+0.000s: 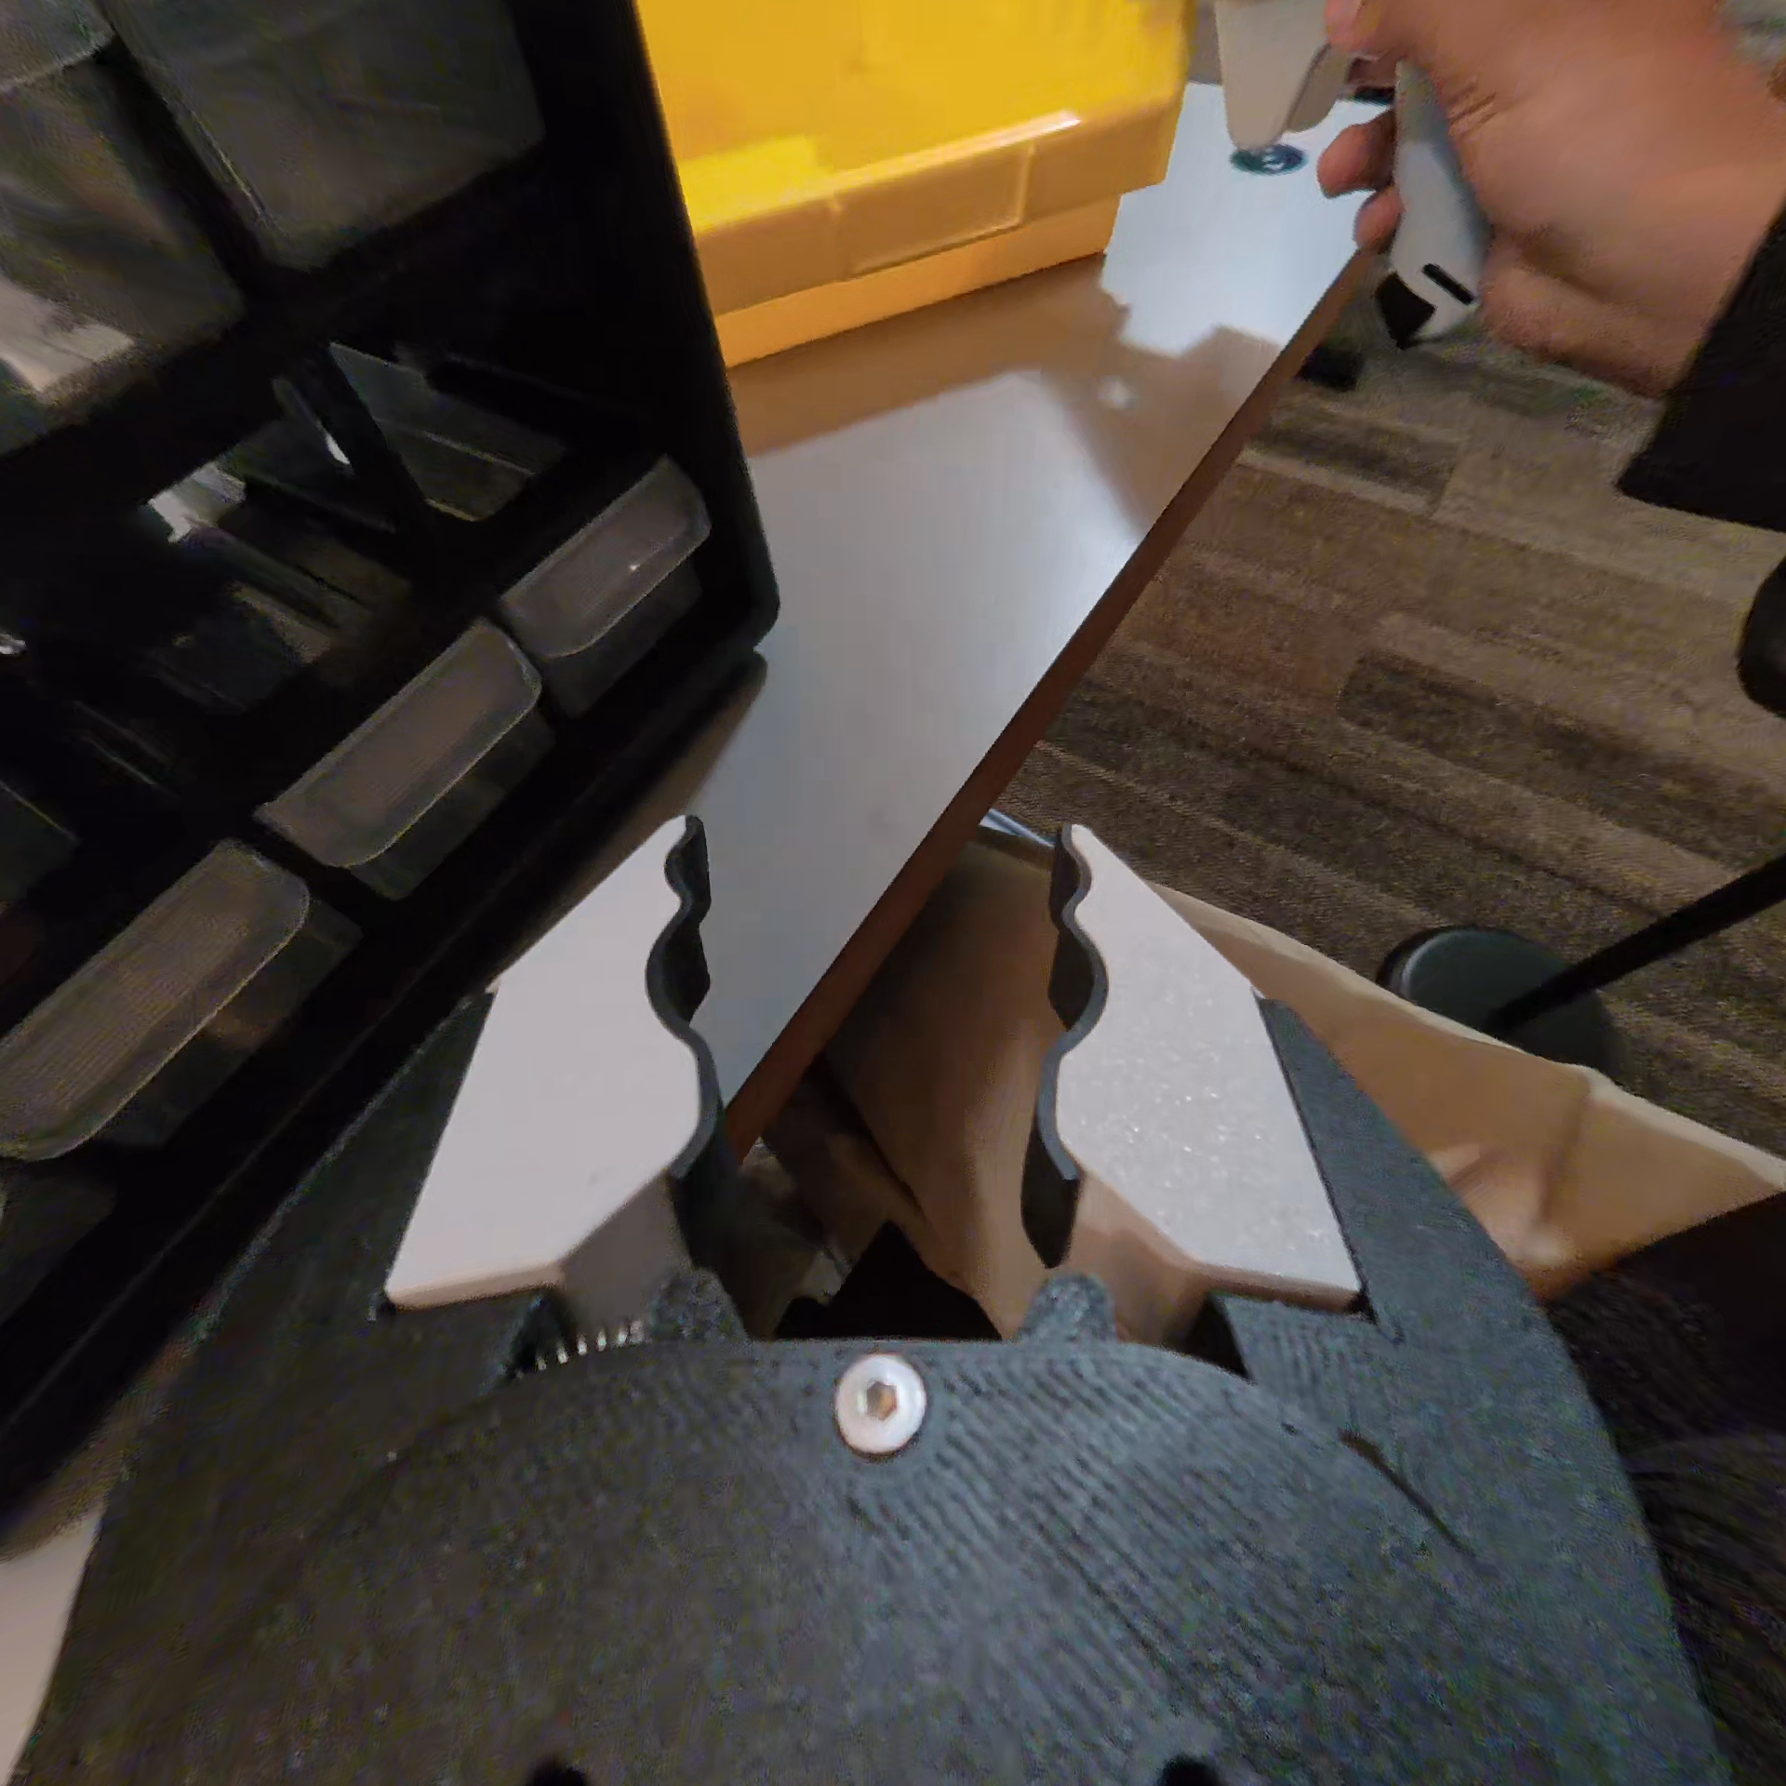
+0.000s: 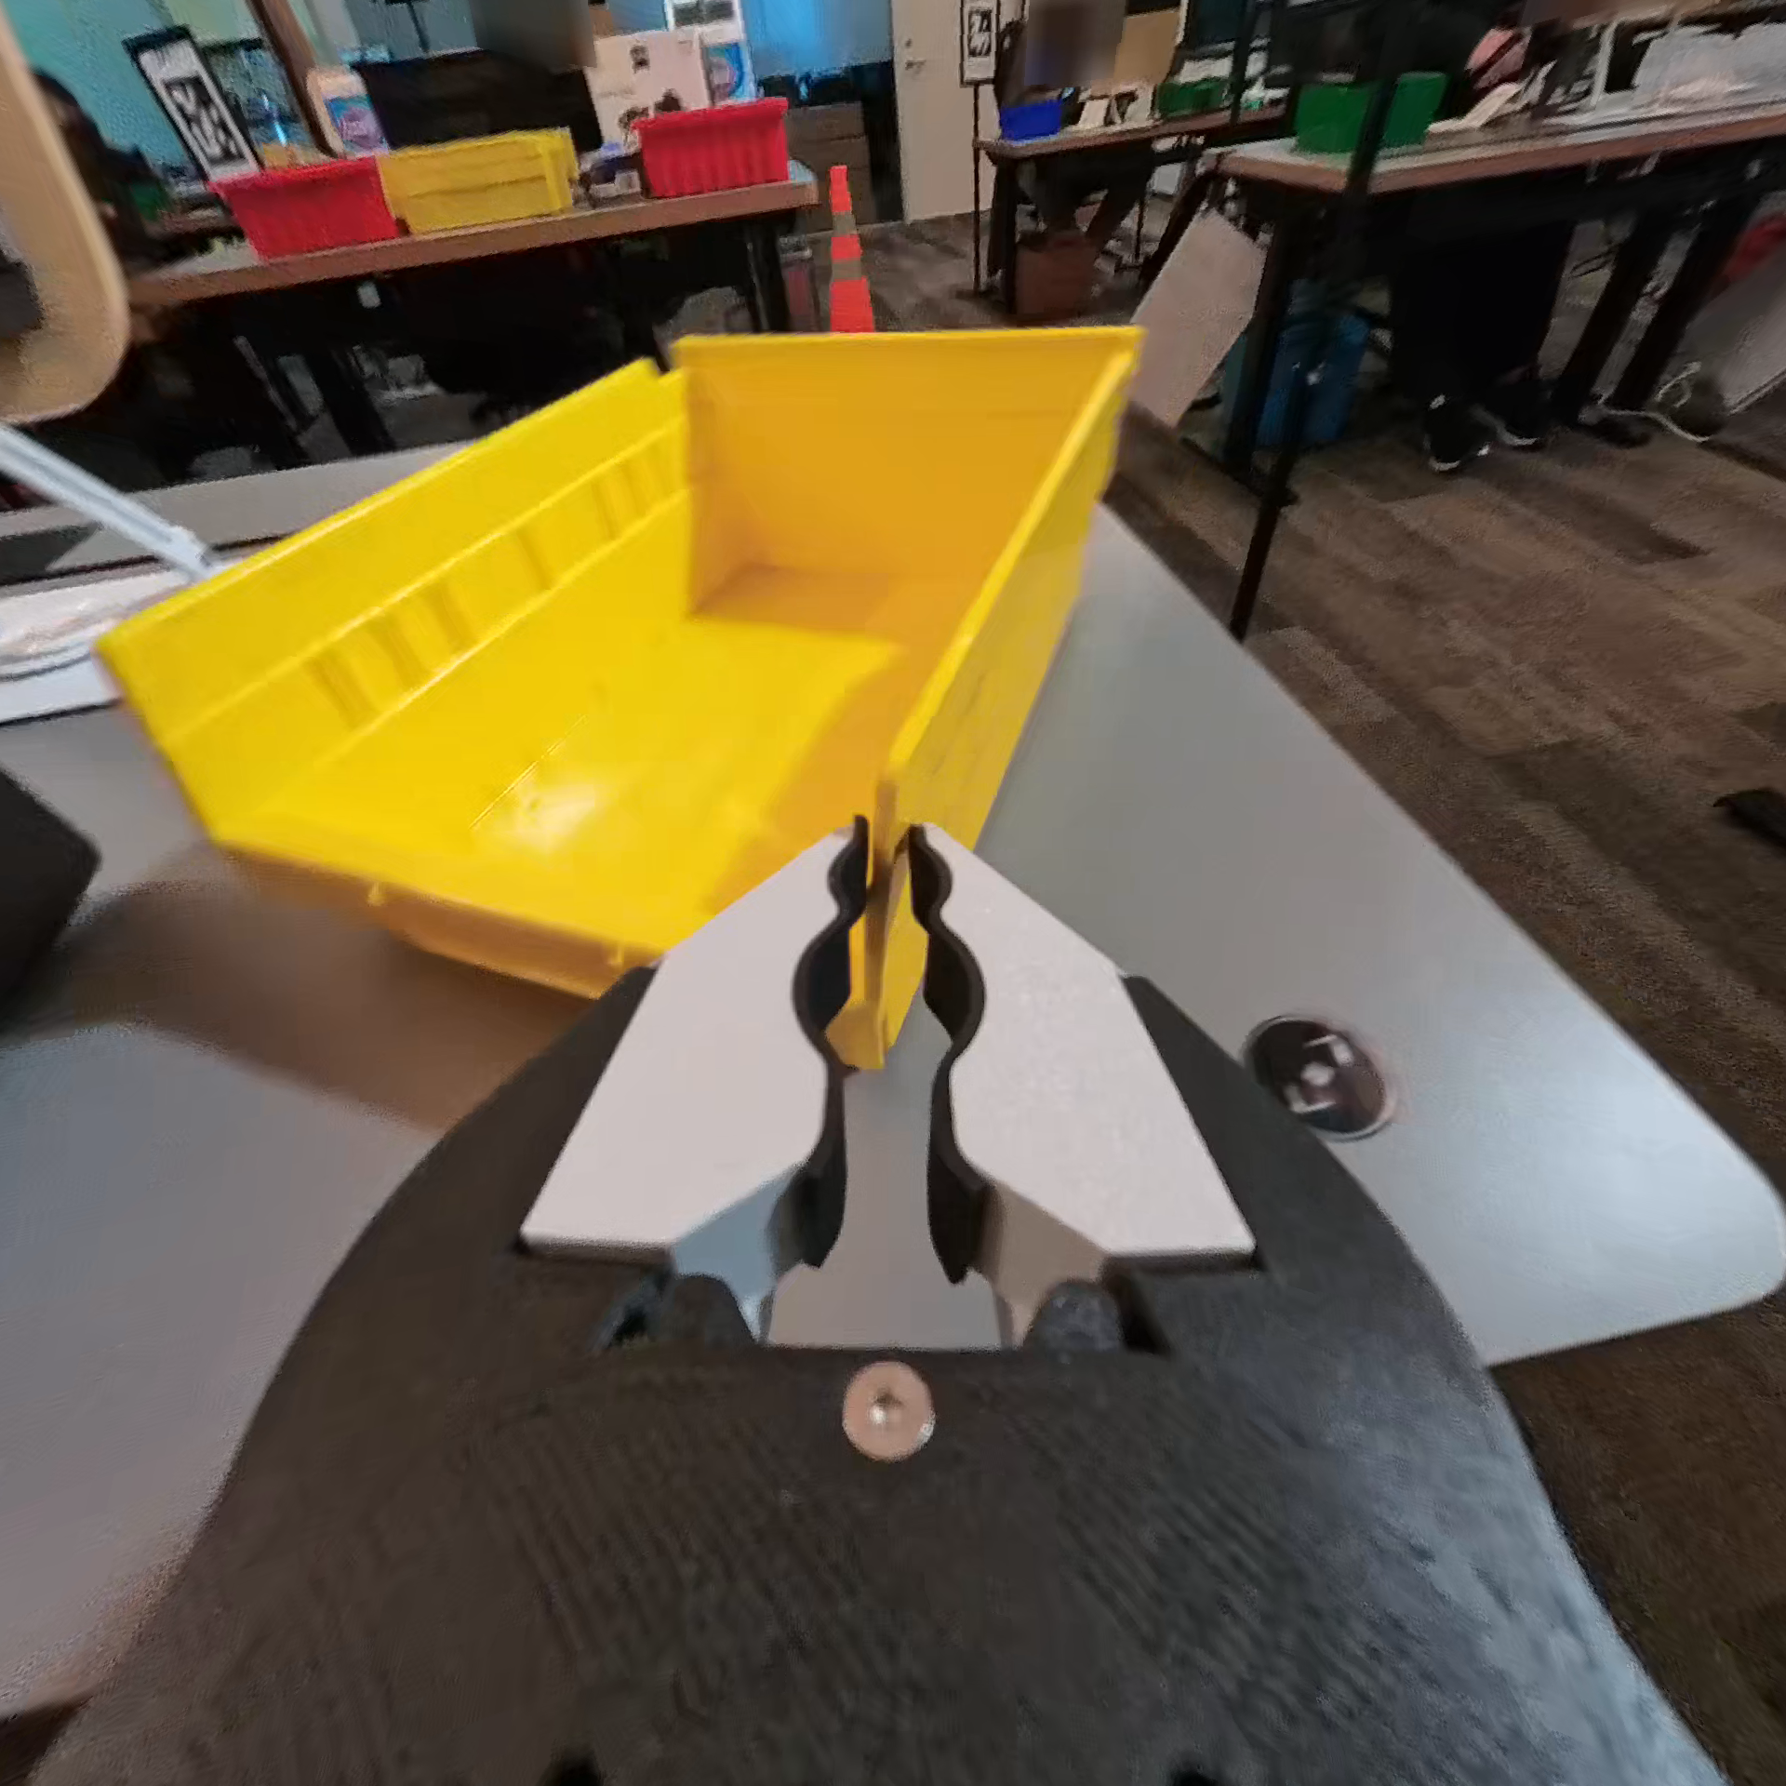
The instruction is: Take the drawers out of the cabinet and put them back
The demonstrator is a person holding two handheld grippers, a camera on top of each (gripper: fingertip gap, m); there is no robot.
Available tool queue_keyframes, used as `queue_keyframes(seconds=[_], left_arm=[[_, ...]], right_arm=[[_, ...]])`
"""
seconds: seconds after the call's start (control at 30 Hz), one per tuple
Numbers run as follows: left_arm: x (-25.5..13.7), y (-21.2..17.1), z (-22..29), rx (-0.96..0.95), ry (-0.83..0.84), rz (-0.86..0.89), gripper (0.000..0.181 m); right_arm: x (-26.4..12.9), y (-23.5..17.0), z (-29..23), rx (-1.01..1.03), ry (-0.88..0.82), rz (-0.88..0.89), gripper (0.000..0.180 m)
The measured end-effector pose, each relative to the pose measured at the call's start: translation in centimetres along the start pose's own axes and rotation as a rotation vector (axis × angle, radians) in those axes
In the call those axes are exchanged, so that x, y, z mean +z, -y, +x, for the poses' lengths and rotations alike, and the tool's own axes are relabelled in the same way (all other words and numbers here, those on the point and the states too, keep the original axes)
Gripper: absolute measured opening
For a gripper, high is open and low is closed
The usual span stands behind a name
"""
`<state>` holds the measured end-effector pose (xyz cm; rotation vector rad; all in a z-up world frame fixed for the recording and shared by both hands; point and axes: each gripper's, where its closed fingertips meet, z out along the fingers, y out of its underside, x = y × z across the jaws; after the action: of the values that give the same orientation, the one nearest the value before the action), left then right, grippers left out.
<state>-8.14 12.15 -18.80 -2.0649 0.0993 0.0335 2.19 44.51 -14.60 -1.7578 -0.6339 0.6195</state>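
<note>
While the black cabinet (image 1: pixel 406 464) fills the left side of the left wrist view, its small translucent drawers (image 1: pixel 406 763) sit in their slots, the lower row stepping down toward the lower left, and at least one slot in the middle looks open and dark. That cabinet stands on the grey tabletop (image 1: pixel 918 599), just in front of a yellow bin (image 1: pixel 899 145) at the top of the frame. At the bottom centre, the left gripper (image 1: pixel 875 976) has its jaws set wide apart with nothing between them, poised over the tabletop's brown front edge. A hand (image 1: pixel 1566 184) at the upper right holds the pale handle of the other tool. In the right wrist view the right gripper (image 2: pixel 884 928) is pinched nearly closed on the near corner of the yellow bin (image 2: pixel 599 676), one finger inside its right-hand wall and one outside. This bin is open-topped and empty, with ribbed side walls, and it lies across the middle of the frame on the grey tabletop (image 2: pixel 1353 918), which has a rounded corner and a round metal fitting (image 2: pixel 1319 1078) at the right. Grey-brown carpet (image 2: pixel 1508 676) covers the floor. Farther back, long tables carry red bins (image 2: pixel 309 208), a yellow one and green ones (image 2: pixel 1363 111), and an orange traffic cone (image 2: pixel 849 256) stands between them.
</note>
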Motion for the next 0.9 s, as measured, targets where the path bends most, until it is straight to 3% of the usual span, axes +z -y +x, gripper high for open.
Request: queue_keyframes(seconds=[0.03,0.27,0.53,0.63,0.67,0.77,0.9], left_arm=[[-0.1,0.0,0.1,-0.011,-0.012,-0.001,0.069],[0.0,0.0,0.0,-0.055,-0.033,0.013,0.065],[0.6,0.2,0.4,-0.237,-0.129,0.03,0.06],[0.9,0.0,0.0,-0.234,-0.109,0.016,0.056],[0.8,0.1,-0.3,-0.236,-0.088,0.02,0.055],[0.2,0.7,-1.0,-0.266,-0.057,0.06,0.054],[-0.9,0.8,-1.9,-0.343,-0.034,0.117,0.05]], right_arm=[[0.4,0.3,1.4,0.013,-0.013,0.019,0.004],[3.1,1.5,9.3,-0.074,-0.259,0.047,0.013],[3.9,1.8,10.9,-0.089,-0.292,0.009,0.017],[2.5,2.4,11.7,-0.097,-0.394,0.002,0.069],[1.6,3.2,11.4,-0.093,-0.408,0.009,0.08],[-1.8,7.9,6.9,-0.098,-0.329,0.185,0.079],[-5.9,11.7,-5.2,-0.052,0.02,0.4,0.067]])
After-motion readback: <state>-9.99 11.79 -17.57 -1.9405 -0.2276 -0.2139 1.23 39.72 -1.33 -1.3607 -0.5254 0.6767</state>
